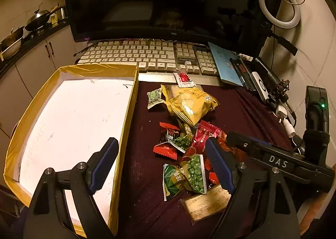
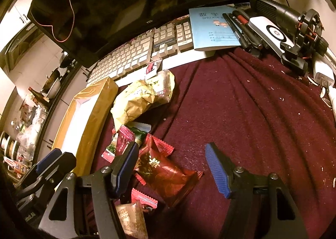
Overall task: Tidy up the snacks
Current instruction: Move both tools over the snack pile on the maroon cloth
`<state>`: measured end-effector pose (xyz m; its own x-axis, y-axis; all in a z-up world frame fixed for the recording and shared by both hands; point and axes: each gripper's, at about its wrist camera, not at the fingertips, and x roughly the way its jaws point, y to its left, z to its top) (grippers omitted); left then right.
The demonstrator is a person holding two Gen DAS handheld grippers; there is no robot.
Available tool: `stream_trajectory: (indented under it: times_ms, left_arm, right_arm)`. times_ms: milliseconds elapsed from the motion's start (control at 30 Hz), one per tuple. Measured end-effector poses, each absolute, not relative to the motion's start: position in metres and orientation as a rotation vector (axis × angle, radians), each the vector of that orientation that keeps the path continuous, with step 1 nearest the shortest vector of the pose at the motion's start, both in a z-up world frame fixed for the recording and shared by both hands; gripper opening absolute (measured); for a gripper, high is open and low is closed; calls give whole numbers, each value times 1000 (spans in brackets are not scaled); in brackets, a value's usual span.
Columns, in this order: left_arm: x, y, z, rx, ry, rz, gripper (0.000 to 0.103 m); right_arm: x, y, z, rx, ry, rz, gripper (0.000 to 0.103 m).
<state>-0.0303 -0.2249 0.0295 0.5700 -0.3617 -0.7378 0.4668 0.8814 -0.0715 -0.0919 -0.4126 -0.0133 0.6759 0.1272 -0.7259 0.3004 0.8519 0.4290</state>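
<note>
Both grippers released: left [image 1: 161,163], right [image 2: 174,167], I hold nothing | red pack [image 2: 166,171] between right fingers, untouched | box [image 1: 126,112] at cloth's [image 2: 252,112] left edge

Light: warm, dim, yellowish; a white ring lamp [image 1: 279,6] stands far right.
Wall: pale tiled wall [image 1: 313,35] on the right.
Desk: covered with a dark maroon cloth [image 2: 241,102], creased and flecked with crumbs.
Screen: a dark monitor [image 1: 147,1] at the far edge, red cables hanging across it.
Kitchen: far left, a black counter [image 1: 31,37] carrying a wok [image 1: 37,19] and pots, pale cabinets [image 1: 42,58] below it.
</note>
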Motion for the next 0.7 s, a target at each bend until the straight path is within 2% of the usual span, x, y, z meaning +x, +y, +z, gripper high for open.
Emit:
stream_trajectory:
  times_ms: [333,567,700]
  left_arm:
    - [-33,-198,40,62,835,-486,85]
    - [-46,-178,40,-1,845,-539,85]
    - [-68,-190,36,55,847,-646,85]
  right_arm:
    - [-102,-413,-9,611,812,-27,69]
    - [-123,-410,0,543,771,3,69]
    - [-121,-404,-1,461,802,60,69]
